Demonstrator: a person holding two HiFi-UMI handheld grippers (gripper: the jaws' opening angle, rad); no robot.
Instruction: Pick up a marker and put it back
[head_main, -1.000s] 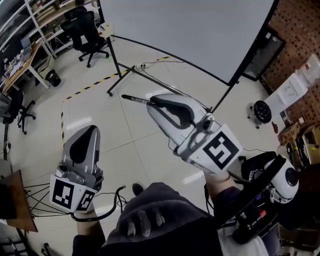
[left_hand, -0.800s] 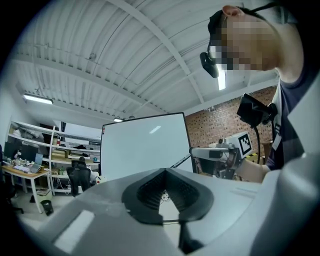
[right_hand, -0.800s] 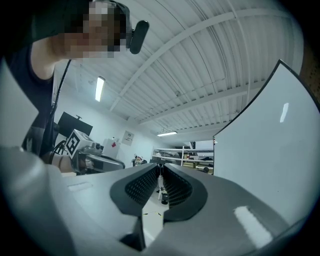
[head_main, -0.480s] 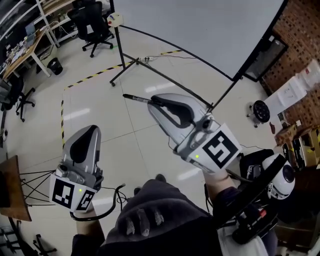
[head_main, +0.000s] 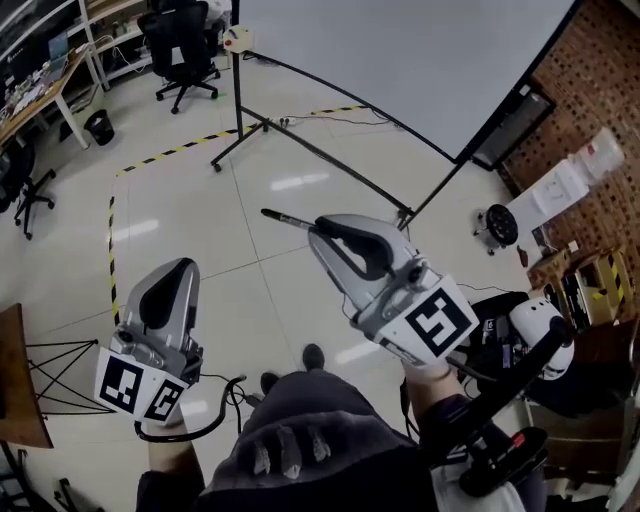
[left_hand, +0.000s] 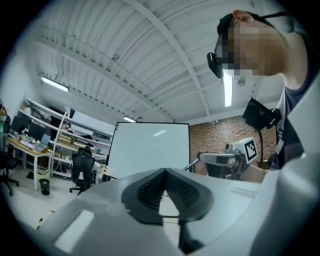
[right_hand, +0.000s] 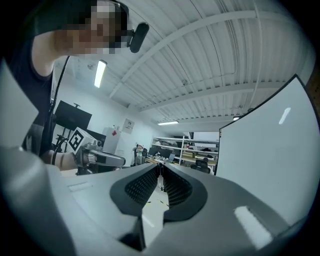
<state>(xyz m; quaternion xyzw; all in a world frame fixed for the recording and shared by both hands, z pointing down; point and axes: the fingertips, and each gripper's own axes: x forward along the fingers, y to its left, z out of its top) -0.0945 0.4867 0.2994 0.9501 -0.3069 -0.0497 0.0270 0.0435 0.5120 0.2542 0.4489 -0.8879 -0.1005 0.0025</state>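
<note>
In the head view my right gripper (head_main: 318, 228) is held up over the floor, shut on a thin dark marker (head_main: 285, 218). The marker sticks out leftward past the jaw tips. The right gripper view shows its ribbed pads (right_hand: 176, 189) close together, and the marker itself is hard to make out there. My left gripper (head_main: 178, 266) hangs lower at the left, its jaws shut with nothing in them; in its own view the tips (left_hand: 164, 172) meet. A large whiteboard (head_main: 400, 50) on a stand rises ahead of both grippers.
The whiteboard's black stand legs (head_main: 300, 150) spread across the pale tiled floor. A black office chair (head_main: 180, 40) and desks (head_main: 30, 90) lie at the far left, with yellow-black floor tape (head_main: 180, 150) nearby. A round stool (head_main: 495, 225) and a brick wall (head_main: 590, 90) are at the right.
The head view has swung a little, so the room has slid across the frame. The right gripper, with the marker in it, sits slightly lower and further right. Neither grip has changed.
</note>
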